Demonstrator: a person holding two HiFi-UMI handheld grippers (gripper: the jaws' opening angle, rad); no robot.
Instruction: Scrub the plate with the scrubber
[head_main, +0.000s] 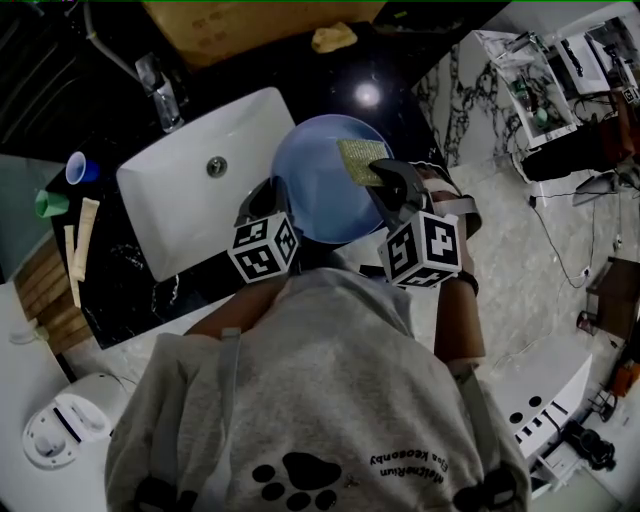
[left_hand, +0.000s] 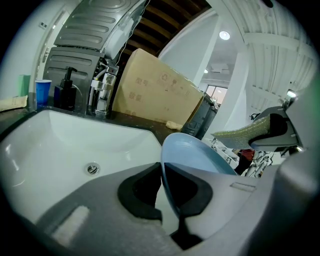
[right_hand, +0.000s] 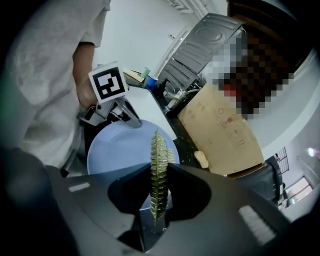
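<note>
Smooth pale-blue plate (head_main: 322, 182), coarse woven green scrubber (head_main: 361, 160), glossy white sink (head_main: 190, 205), speckled black counter (head_main: 120, 300).

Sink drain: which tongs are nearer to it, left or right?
Left. The left tongs grip the plate on its side toward the sink drain; the right tongs, holding the scrubber, are over its far side.

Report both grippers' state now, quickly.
Left gripper: jaws closed on the plate rim.
Right gripper: jaws closed on the scrubber.

open sink (head_main: 175, 215) left of the plate (head_main: 315, 185); faucet (head_main: 163, 95) blocks its back.
</note>
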